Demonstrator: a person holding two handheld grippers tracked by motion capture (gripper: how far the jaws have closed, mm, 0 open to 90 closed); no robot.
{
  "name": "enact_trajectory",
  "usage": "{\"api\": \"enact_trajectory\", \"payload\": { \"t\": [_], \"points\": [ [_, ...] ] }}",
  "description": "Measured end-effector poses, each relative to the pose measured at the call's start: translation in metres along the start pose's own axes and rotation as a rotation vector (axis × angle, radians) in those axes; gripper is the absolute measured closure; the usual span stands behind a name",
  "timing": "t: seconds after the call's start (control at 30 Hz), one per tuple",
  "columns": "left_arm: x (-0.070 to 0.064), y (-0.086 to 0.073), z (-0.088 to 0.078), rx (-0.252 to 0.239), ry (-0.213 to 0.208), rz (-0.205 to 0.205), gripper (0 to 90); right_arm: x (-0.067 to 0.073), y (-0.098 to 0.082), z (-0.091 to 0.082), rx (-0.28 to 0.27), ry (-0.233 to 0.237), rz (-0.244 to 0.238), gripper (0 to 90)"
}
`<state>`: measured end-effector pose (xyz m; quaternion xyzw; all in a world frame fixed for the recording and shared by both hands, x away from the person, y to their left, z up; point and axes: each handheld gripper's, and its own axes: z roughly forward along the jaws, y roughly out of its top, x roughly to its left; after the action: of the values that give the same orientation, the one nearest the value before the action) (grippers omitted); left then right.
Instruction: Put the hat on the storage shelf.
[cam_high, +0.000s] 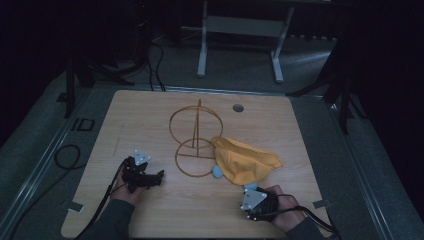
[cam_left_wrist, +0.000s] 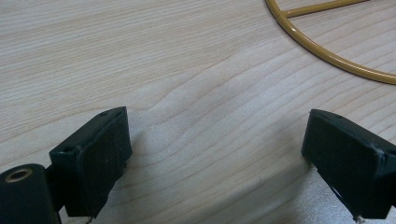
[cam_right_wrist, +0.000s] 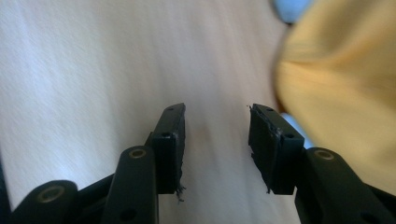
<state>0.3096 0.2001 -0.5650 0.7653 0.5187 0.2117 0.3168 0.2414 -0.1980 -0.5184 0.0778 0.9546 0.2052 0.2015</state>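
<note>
Fingers of the right gripper (cam_right_wrist: 215, 149) are partly open with nothing in them, just beside the yellow cloth (cam_right_wrist: 345, 88). The left gripper (cam_left_wrist: 215, 158) is wide open over bare tabletop (cam_left_wrist: 187, 70), near the wire stand (cam_left_wrist: 327, 53).

The wire stand (cam_high: 196, 137) rises near the middle of the counter (cam_high: 150, 115) and is the main obstacle. The yellow cloth (cam_high: 245, 160) lies against the stand's right side, with the right gripper (cam_high: 252, 192) just in front of it. Left of the stand the counter is bare up to the left gripper (cam_high: 155, 179). Behind the stand, bare wood runs to the far edge.
</note>
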Motion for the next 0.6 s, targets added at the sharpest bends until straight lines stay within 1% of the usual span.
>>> {"api": "enact_trajectory", "payload": {
  "t": [0.1, 0.13, 0.17, 0.3, 0.4, 0.43, 0.5, 0.6],
  "points": [
    [0.000, 0.000, 0.000, 0.000, 0.000, 0.000, 8.3, -0.012, -0.008, -0.008, -0.019, -0.030, 0.012, 55.8],
    [0.000, 0.000, 0.000, 0.000, 0.000, 0.000, 8.3, -0.012, -0.008, -0.008, -0.019, -0.030, 0.012, 55.8],
    [0.000, 0.000, 0.000, 0.000, 0.000, 0.000, 8.3, -0.021, -0.014, -0.010, -0.026, -0.049, 0.032, 57.5],
    [0.000, 0.000, 0.000, 0.000, 0.000, 0.000, 8.3, -0.032, -0.022, -0.006, -0.044, -0.040, 0.060, 57.9],
    [0.000, 0.000, 0.000, 0.000, 0.000, 0.000, 8.3, -0.036, -0.025, -0.001, -0.075, -0.029, 0.083, 57.1],
    [0.000, 0.000, 0.000, 0.000, 0.000, 0.000, 8.3, -0.037, -0.026, 0.000, -0.081, -0.024, 0.084, 56.9],
    [0.000, 0.000, 0.000, 0.000, 0.000, 0.000, 8.3, -0.039, -0.028, 0.006, -0.078, -0.005, 0.094, 57.0],
    [0.000, 0.000, 0.000, 0.000, 0.000, 0.000, 8.4, -0.041, -0.031, 0.011, -0.079, 0.010, 0.113, 56.8]
  ]
}}
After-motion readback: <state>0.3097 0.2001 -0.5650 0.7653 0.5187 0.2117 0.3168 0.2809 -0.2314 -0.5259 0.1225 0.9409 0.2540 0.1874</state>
